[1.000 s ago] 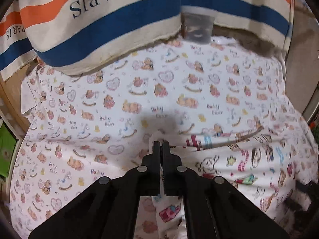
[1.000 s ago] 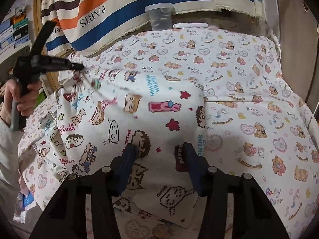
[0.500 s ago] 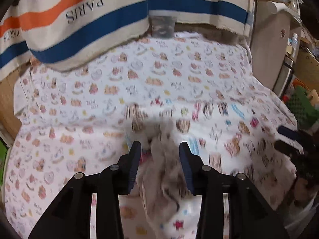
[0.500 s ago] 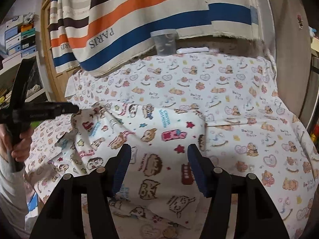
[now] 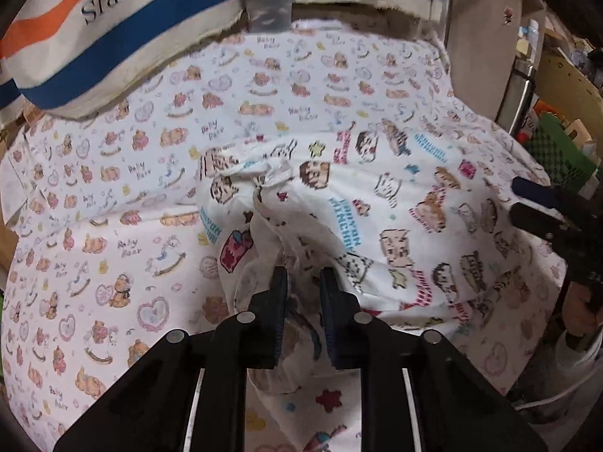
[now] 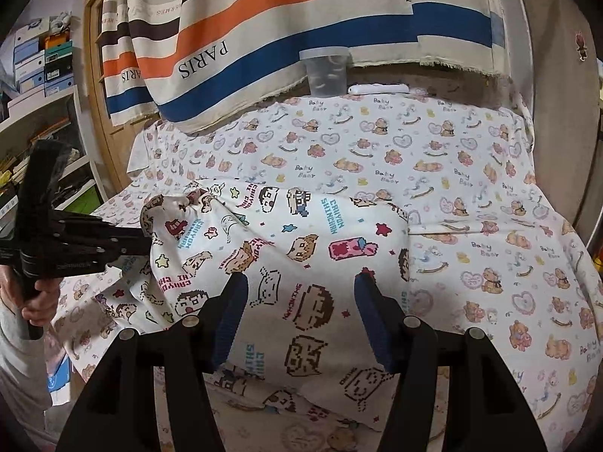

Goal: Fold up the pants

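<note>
The cartoon-print pants [image 6: 312,263] lie on the bear-print sheet [image 6: 471,188], bunched at the left gripper [image 5: 303,282] (fingers slightly parted around cloth); the right gripper [image 6: 301,293], spread wide and empty, should pinch an edge cleanly.

The right gripper [image 6: 301,297] hovers with its jaws wide apart above the pants [image 6: 301,248], which lie on the bear-print sheet [image 6: 471,188]. At the left edge, the left gripper [image 6: 145,243] reaches the bunched end of the pants.

Both wrist views close above the pants [image 5: 395,207], facing the striped cloth [image 6: 301,37]
</note>
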`<act>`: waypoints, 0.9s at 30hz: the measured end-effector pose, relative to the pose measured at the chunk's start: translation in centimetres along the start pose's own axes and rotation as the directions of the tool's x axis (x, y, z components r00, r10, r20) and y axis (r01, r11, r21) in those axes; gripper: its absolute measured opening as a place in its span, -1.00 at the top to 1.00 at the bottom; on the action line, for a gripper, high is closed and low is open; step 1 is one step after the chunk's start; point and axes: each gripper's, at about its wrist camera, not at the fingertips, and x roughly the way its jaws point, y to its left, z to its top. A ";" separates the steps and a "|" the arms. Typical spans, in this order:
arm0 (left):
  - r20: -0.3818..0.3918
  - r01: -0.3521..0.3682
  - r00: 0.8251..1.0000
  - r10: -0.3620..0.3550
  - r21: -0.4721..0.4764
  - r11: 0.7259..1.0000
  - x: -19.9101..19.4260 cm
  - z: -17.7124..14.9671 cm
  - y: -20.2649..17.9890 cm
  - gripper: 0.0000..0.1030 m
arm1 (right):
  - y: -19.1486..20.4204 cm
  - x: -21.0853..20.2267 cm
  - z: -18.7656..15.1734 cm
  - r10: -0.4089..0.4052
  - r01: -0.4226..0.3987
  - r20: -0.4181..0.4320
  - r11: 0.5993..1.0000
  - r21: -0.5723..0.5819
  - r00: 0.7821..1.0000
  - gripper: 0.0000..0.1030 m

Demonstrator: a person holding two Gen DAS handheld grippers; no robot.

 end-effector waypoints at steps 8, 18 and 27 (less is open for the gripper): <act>0.113 -0.063 0.992 0.061 0.010 0.998 -5.3 -0.4 1.7 0.96 | -0.4 0.2 0.3 -0.026 0.026 -0.021 1.000 -0.006 0.999 -0.17; 0.022 -0.145 0.989 0.145 0.020 0.989 -3.4 -3.9 2.0 0.85 | 0.6 0.6 0.0 -0.001 0.001 -0.036 1.000 -0.022 0.999 -0.18; 0.277 0.068 0.960 -0.047 -0.068 0.995 -7.8 -0.2 2.0 0.63 | -0.1 0.1 2.8 -0.074 0.075 0.039 0.997 -0.025 0.996 -0.17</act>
